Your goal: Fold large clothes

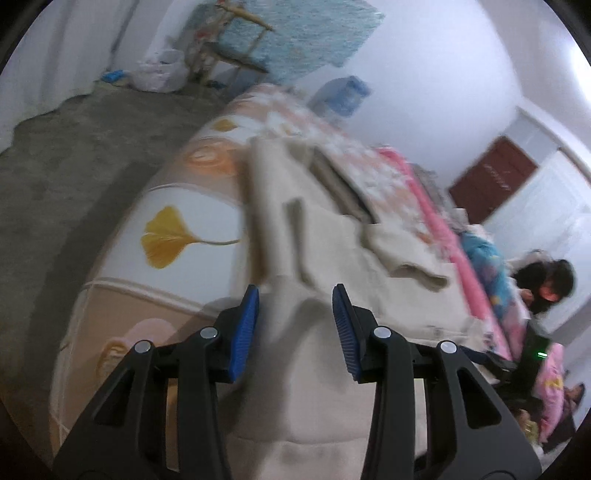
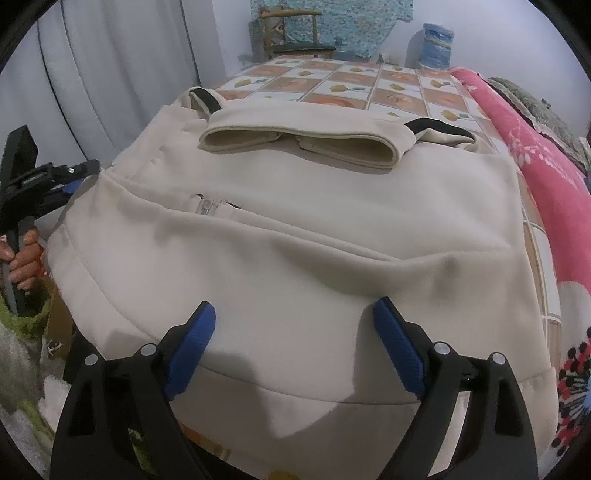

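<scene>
1. A large cream jacket (image 2: 295, 229) lies spread flat on a bed, partly folded. Its two sleeves are laid across the far part of the jacket, cuffs meeting near the middle. A zip pull shows near the jacket's centre.

2. Judging by its soft creases and rounded folds, the jacket is thick, limp cloth, likely fleece-like. It should be light, not fragile, and not slippery. It will sag and drag when lifted, so both grippers should lift together.

3. The best hold looks to be the near hem, at or close to its two corners, pinching both layers so the fold carries evenly toward the sleeves.

4. The right gripper (image 2: 293, 332) hovers over the jacket's near hem, jaws spread wide, holding nothing.

5. The left gripper (image 1: 295, 325) is at the jacket's left edge, jaws partly closed. A raised ridge of cloth sits between them, but whether the pads actually press on it cannot be told. A hand (image 2: 22, 262) grips its handle.

6. Under the jacket, the bedsheet (image 2: 354, 85) has a tiled leaf pattern. A pink blanket (image 2: 546, 166) lies along the jacket's right side.

7. Beyond the jacket's far end stand a wooden chair (image 2: 295, 33) and a blue container (image 2: 437, 46).
</scene>
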A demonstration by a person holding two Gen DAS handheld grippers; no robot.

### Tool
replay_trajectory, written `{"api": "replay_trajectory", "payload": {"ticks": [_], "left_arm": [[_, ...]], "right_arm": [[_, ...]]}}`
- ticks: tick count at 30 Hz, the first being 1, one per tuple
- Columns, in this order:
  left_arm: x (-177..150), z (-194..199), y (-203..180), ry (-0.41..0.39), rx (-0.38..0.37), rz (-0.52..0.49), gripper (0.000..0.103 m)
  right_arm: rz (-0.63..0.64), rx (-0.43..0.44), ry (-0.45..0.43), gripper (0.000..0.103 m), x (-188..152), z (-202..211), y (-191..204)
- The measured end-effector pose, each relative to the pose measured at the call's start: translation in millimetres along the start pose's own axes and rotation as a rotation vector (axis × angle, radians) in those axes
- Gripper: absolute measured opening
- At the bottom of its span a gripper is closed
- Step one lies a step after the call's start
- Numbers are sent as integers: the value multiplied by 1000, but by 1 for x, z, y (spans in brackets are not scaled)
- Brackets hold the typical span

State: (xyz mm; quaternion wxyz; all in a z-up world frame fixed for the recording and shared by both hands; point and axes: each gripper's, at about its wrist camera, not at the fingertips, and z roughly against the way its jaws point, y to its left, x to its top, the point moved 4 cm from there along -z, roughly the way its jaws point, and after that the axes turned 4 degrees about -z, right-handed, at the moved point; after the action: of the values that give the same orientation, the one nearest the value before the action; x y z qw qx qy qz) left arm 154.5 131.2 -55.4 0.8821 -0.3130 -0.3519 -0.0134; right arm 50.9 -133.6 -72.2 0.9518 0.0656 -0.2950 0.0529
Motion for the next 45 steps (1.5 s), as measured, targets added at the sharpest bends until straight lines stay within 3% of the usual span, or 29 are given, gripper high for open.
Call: {"api": "replay_trajectory", "payload": {"ticks": [3, 5, 9, 18, 23, 29, 40, 45], "left_arm": [[2, 13, -15, -32, -84, -22, 39], [0, 18, -20, -39, -100, -27, 39], [-6, 8, -15, 13, -22, -23, 39], [-8, -2, -7, 59, 72, -42, 39], [-11, -5, -13, 77, 145, -105, 39], [-14, 4, -30, 80, 129, -177, 42], [-14, -8, -31, 104, 245, -239, 41], [-21, 7, -58, 72, 197, -343, 41]], "right_arm": [[-7, 10, -6, 86, 0, 0, -1], [-6, 16, -11, 86, 0, 0, -1], [-7, 29, -16, 87, -1, 1, -2], [-21, 57, -36, 88, -2, 2, -3], [-24, 72, -47, 88, -3, 4, -4], [-23, 93, -55, 88, -4, 5, -6], [2, 92, -57, 88, -5, 5, -5], [8, 82, -57, 88, -4, 4, -5]]}}
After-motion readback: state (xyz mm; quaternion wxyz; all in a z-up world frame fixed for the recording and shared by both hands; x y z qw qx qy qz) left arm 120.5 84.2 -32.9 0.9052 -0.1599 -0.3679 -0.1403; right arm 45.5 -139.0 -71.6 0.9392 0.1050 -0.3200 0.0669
